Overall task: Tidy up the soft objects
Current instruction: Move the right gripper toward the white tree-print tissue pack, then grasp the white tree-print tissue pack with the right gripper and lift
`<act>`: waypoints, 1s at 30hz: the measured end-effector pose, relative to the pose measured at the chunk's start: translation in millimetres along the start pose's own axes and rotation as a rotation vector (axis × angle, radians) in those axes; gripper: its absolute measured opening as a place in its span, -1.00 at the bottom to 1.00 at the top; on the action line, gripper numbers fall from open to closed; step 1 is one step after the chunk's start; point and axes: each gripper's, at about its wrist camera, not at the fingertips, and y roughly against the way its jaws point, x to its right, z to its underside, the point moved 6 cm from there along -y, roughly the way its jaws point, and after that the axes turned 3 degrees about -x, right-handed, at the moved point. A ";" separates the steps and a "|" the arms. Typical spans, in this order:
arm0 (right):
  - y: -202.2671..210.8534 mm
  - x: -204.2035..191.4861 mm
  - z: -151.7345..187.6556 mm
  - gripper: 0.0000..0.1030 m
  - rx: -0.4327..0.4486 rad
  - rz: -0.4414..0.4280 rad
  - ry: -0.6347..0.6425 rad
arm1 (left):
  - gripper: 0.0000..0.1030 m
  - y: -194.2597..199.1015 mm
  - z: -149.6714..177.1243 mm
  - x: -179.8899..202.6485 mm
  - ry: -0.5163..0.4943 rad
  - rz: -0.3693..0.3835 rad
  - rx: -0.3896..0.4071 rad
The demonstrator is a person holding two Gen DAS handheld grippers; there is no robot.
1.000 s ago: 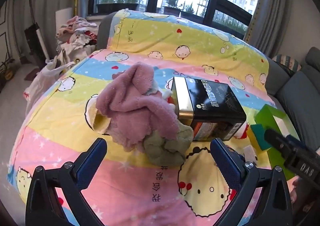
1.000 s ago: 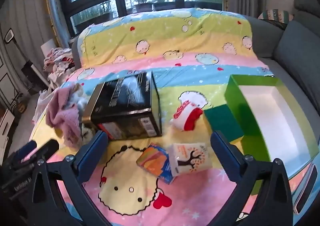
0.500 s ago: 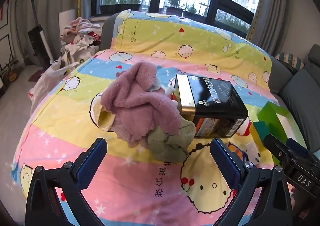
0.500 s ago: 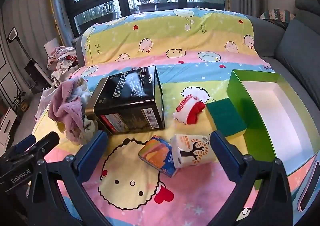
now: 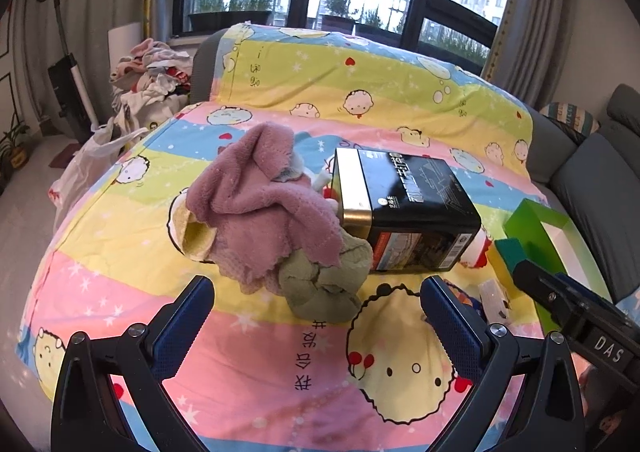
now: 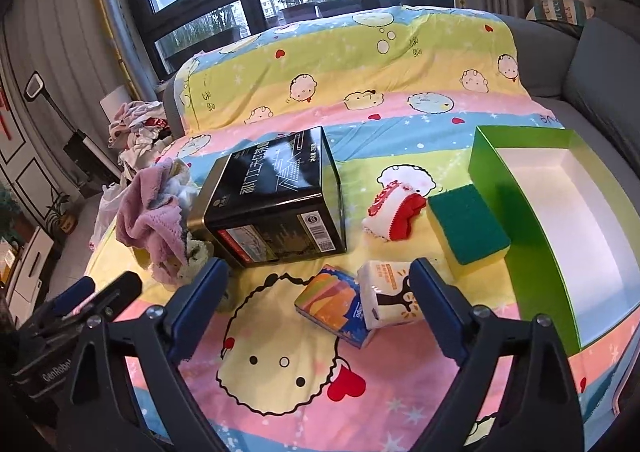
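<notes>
Drew both tools back a little over the last second; touched and shifted nothing on the striped cartoon-print bedspread (image 5: 120, 252). Found, at far left, a crumpled pink fleece cloth (image 5: 260, 204) heaped over and touching an olive-green rag (image 5: 324, 284), the heap resting against a black rectangular tin (image 5: 404, 212) lying on its side. Held the left gripper (image 5: 316, 288) short of that heap, fingers spread wide, pinching nothing. Further right, noted a red-and-white knitted piece (image 6: 394, 212), a colourful tissue pack (image 6: 330, 304) touching a white tissue pack (image 6: 386, 294), then a green-topped yellow sponge (image 6: 468, 228) just beside the open green box with white lining (image 6: 532, 264). Kept the right gripper (image 6: 318, 268) near the tissue packs, fingers likewise spread and empty. Judged the sorting barely begun: nothing in the box, every soft item still loose on the bed. Read the retreat as probably a pause to choose the first pick.
</notes>
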 end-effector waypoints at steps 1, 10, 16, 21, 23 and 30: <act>0.0 1.2 0.3 0.74 -0.004 -0.006 -0.007 | 1.00 -0.8 0.7 0.4 0.000 -0.001 -0.002; -0.3 3.7 1.6 0.56 -0.020 -0.007 -0.014 | 0.81 -5.7 8.5 7.6 -0.009 0.039 -0.034; 0.0 5.6 1.4 0.50 -0.018 -0.009 -0.015 | 0.64 -8.2 13.5 10.2 -0.001 0.072 -0.053; -1.8 7.7 2.2 0.30 -0.033 -0.014 -0.014 | 0.55 -11.7 18.1 15.9 0.019 0.126 -0.089; -2.3 9.0 2.2 0.19 -0.039 -0.019 -0.010 | 0.48 -12.5 20.3 20.7 0.029 0.161 -0.108; -12.2 19.1 1.7 0.16 -0.097 -0.112 -0.036 | 0.47 -21.6 22.9 43.8 0.078 0.237 -0.162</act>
